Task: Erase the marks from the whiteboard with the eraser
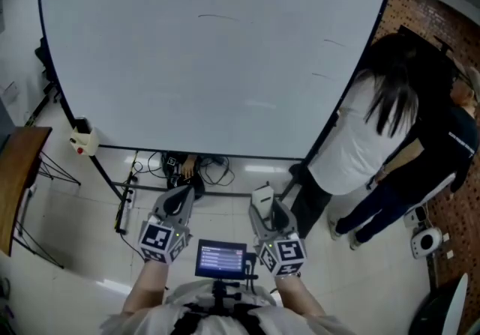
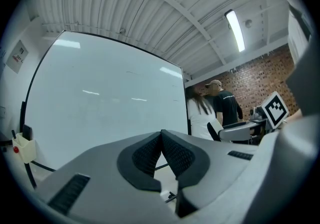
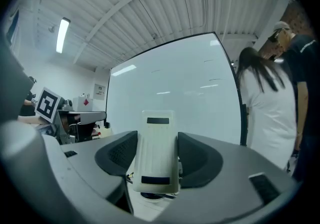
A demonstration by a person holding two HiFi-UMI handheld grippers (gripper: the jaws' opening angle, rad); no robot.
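A large whiteboard (image 1: 217,56) on a stand fills the head view, with a few faint thin marks (image 1: 217,16) near its top and right side. It shows too in the left gripper view as the whiteboard (image 2: 100,102) and in the right gripper view as the whiteboard (image 3: 175,92). My right gripper (image 1: 264,204) is shut on a white eraser (image 3: 157,153) that stands upright between its jaws; the eraser (image 1: 262,197) is held well short of the board. My left gripper (image 1: 178,201) is shut with nothing in it, its pads (image 2: 150,155) touching.
Two people (image 1: 397,139) stand close at the board's right edge. A white holder (image 1: 84,140) with a red spot hangs at the board's lower left. Cables (image 1: 187,168) lie on the floor under the board. A wooden table edge (image 1: 19,176) is at the left.
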